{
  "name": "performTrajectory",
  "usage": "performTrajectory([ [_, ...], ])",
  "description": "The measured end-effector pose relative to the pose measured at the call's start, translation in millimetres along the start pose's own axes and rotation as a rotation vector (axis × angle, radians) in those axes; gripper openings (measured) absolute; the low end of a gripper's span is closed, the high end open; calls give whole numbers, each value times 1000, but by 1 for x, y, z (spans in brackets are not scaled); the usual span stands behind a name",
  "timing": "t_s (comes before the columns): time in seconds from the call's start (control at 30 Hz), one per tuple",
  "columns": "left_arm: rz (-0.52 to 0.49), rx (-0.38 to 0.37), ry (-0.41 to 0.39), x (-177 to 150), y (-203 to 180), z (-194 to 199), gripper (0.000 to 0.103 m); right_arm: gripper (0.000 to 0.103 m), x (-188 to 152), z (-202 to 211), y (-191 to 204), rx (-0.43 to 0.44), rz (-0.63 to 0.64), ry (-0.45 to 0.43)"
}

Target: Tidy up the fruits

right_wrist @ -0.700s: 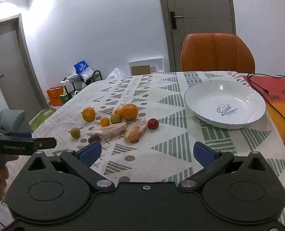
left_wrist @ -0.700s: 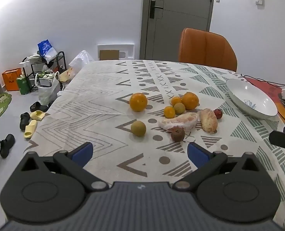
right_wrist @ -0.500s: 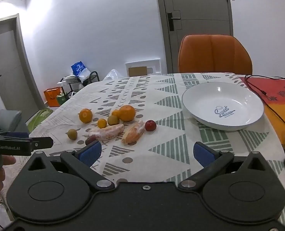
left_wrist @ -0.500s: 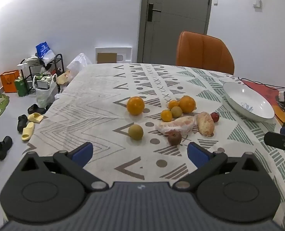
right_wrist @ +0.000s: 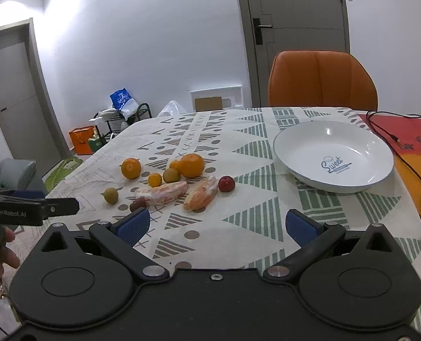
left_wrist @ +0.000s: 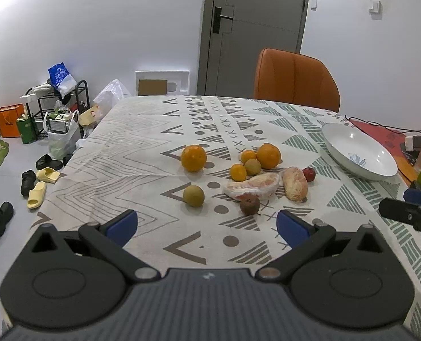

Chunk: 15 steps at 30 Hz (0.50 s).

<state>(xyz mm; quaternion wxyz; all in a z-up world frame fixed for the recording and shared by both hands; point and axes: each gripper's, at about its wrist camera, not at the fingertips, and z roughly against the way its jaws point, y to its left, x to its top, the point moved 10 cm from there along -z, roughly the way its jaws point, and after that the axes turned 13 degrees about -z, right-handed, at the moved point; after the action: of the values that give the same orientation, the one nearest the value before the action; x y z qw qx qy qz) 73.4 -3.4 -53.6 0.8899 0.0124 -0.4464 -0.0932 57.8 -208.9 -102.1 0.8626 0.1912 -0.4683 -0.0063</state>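
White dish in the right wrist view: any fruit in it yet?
No, the white dish holds only its printed "Sweet" logo; the fruits, like the red fruit, lie on the tablecloth.

We see the fruits loose on the patterned cloth. A large orange (left_wrist: 193, 158) sits apart at the left, a second large orange (left_wrist: 268, 156) touches two small oranges (left_wrist: 238, 172) and a greenish round fruit (left_wrist: 252, 167). Two peeled pomelo segments (left_wrist: 251, 186) lie flat beside each other, a small red fruit (right_wrist: 226, 183) near them, a dark brownish fruit (left_wrist: 249, 205) and another greenish fruit (left_wrist: 193, 195) nearer us. The white plate (right_wrist: 295, 167) stands empty to the right.
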Motion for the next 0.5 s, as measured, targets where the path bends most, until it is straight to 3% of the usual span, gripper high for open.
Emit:
performTrajectory([
  [0.5,-4,10,-13,3,0,3,103,103,2,1,-2,-12,4,3],
])
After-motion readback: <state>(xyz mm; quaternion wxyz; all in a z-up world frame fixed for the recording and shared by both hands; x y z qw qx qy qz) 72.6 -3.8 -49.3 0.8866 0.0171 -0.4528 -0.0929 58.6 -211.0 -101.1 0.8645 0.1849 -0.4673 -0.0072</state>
